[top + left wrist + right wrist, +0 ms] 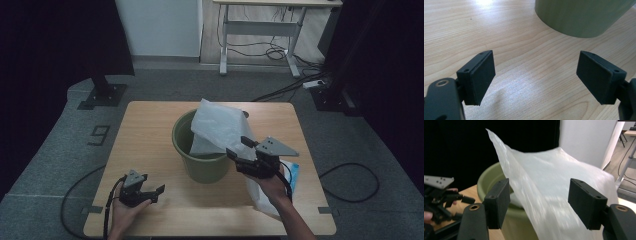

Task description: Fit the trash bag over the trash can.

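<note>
Green plastic forms the one bucket [202,150] on the wooden table [150,120], standing near the middle of the top, and everything else can be placed from it. One translucent white plastic bag [220,127] drapes over the bucket's right rim, part of it hanging inside and part rising above the rim. A second white sheet with a blue patch [292,175] lies on the table to the right of the bucket, mostly under the right forearm; whether it joins the bag I cannot tell. Two grippers are in play. The right gripper [240,147] hovers at the bucket's right rim, jaws spread wide with the bag between them but not pinched. The left gripper [155,192] sits low over the table to the front left of the bucket, jaws spread and holding nothing. Bare wood runs left, behind and in front of the bucket to the table edges. Beyond the table's far edge stand a desk frame [260,30] and loose cables [280,50] on the floor.
</note>
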{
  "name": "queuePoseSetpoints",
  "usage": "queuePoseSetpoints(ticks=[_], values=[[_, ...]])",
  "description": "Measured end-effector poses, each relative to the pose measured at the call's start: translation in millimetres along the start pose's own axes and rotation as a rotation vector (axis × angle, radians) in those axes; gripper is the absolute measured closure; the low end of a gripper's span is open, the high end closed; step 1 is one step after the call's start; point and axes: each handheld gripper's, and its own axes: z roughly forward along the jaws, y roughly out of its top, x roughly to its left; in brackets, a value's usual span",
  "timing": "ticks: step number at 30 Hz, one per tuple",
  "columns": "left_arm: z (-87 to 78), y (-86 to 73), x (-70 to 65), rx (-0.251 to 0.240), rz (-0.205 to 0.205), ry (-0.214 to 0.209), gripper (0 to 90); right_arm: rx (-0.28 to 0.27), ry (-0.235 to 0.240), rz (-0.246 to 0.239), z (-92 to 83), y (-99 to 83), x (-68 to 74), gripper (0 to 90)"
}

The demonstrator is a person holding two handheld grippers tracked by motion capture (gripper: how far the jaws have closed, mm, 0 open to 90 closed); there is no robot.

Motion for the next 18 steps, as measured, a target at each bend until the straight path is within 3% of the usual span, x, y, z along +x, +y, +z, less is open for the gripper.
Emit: queuePoseSetpoints(ticks=[5, 8, 12, 18], values=[[1.0, 0.4, 0.2, 0.006, 0.000, 0.001, 15.2, 0.036, -0.066, -0.004, -18.6, -24.8, -3.6, 30.6], [1.4, 0.4, -0.8, 0.007, 0.001, 0.003, 15.2, 0.055, -0.090, 0.019, -26.0, -43.2, -6.3, 30.1], [1.5, 0.5, -1.5, 0.003, -0.001, 0.009, 15.2, 0.081, -0.100, 0.067, -29.5, -67.7, -9.7, 30.1], [1.6, 0.4, -0.9, -0.001, -0.008, 0.015, 15.3, 0.127, -0.154, 0.083, -27.7, -98.0, -11.6, 30.0]])
